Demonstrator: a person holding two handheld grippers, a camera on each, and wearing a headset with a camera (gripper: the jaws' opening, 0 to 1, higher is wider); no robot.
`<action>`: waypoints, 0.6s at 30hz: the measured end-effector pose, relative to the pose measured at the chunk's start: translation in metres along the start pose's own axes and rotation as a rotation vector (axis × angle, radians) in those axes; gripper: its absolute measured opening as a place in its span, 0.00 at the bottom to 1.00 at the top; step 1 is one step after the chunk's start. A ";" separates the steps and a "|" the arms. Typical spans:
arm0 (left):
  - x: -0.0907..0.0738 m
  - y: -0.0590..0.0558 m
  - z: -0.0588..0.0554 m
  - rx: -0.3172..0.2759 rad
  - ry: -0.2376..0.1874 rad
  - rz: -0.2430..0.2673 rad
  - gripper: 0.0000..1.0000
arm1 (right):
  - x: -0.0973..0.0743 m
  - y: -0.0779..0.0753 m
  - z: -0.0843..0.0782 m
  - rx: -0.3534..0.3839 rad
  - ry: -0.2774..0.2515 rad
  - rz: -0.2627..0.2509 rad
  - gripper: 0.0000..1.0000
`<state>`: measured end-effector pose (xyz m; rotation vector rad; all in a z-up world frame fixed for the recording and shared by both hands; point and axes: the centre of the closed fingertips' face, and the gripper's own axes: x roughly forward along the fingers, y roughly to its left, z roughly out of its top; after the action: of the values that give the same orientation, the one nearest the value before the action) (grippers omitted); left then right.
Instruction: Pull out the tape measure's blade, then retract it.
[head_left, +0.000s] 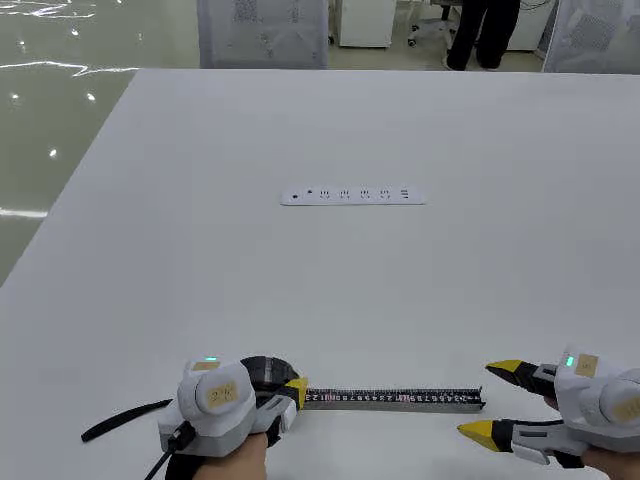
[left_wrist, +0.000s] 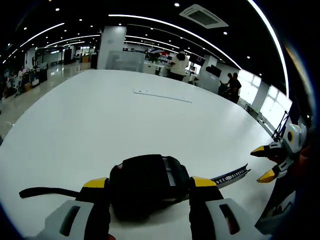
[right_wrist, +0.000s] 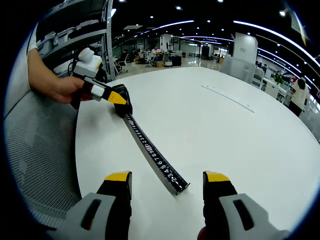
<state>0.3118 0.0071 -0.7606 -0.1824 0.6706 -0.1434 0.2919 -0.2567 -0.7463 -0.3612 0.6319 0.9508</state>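
Note:
The black tape measure case (head_left: 262, 372) rests on the white table (head_left: 330, 280), with my left gripper (head_left: 281, 387) shut on it. In the left gripper view the case (left_wrist: 147, 185) sits squeezed between the yellow-tipped fingers (left_wrist: 95, 183). Its blade (head_left: 395, 400) lies drawn out flat to the right, the markings facing up. The blade's end lies between the jaws of my right gripper (head_left: 490, 400), which stands open and does not touch it. The right gripper view has the blade (right_wrist: 152, 152) running from the case (right_wrist: 122, 104) toward the right gripper (right_wrist: 167, 176).
A white power strip (head_left: 352, 196) lies mid-table, well beyond the work. The case's black strap (head_left: 125, 420) trails left near the front edge. The table's left edge drops to a shiny floor (head_left: 50, 120). A person (head_left: 483, 30) stands far behind the table.

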 end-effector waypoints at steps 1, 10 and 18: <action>0.000 0.000 0.000 0.003 0.000 0.001 0.61 | 0.000 0.000 -0.001 -0.004 0.005 0.002 0.53; 0.001 0.000 -0.002 0.022 0.018 0.003 0.61 | 0.003 0.000 -0.007 -0.028 0.043 0.039 0.48; 0.002 0.000 -0.002 0.021 0.026 0.002 0.60 | 0.007 -0.003 -0.014 -0.063 0.087 0.057 0.39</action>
<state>0.3117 0.0069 -0.7632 -0.1603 0.6953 -0.1510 0.2926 -0.2616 -0.7608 -0.4449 0.6956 1.0151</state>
